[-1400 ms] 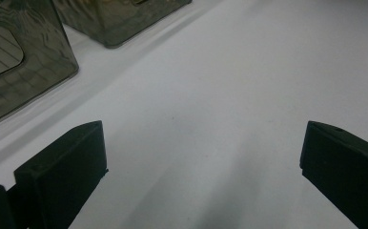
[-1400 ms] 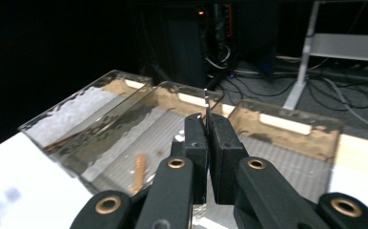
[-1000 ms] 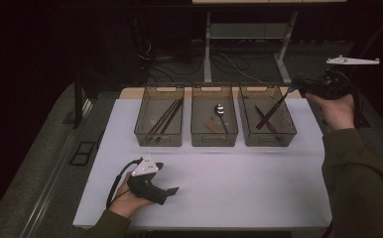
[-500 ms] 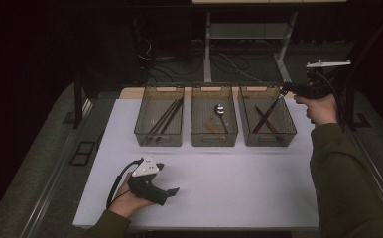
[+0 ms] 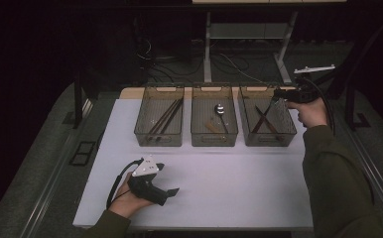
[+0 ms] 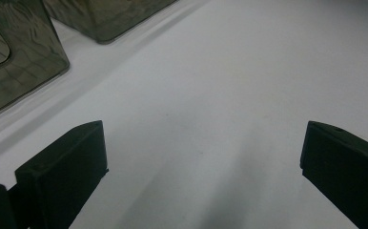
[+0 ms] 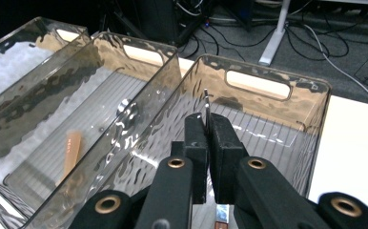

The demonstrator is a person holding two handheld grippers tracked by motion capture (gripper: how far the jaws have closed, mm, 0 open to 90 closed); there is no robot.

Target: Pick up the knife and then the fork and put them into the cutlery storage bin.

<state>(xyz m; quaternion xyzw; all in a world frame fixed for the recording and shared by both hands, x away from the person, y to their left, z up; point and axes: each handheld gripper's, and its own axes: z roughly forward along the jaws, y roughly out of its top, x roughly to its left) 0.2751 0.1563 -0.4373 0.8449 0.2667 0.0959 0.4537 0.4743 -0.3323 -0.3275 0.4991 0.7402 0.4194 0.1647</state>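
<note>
jaws (image 7: 206, 143): black, brass-coloured rivets | sleeves (image 5: 336, 183): olive, apparently | plate (image 5: 146, 167): grey, three-cornered

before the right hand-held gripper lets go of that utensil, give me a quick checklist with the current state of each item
1. Right hand-held gripper shut on the thin metal utensil: ok, the blade-like end sticks up between the closed jaws.
2. Utensil over the right bin: ok, the right gripper view looks down into that bin.
3. Utensil low enough to release gently: cannot tell, its lower end is mostly hidden.
4. Right bin already holds like pieces: ok, two dark crossed utensils lie inside.
5. Left hand-held gripper out of the way: ok, open on the white table, nothing between its jaws.
</note>
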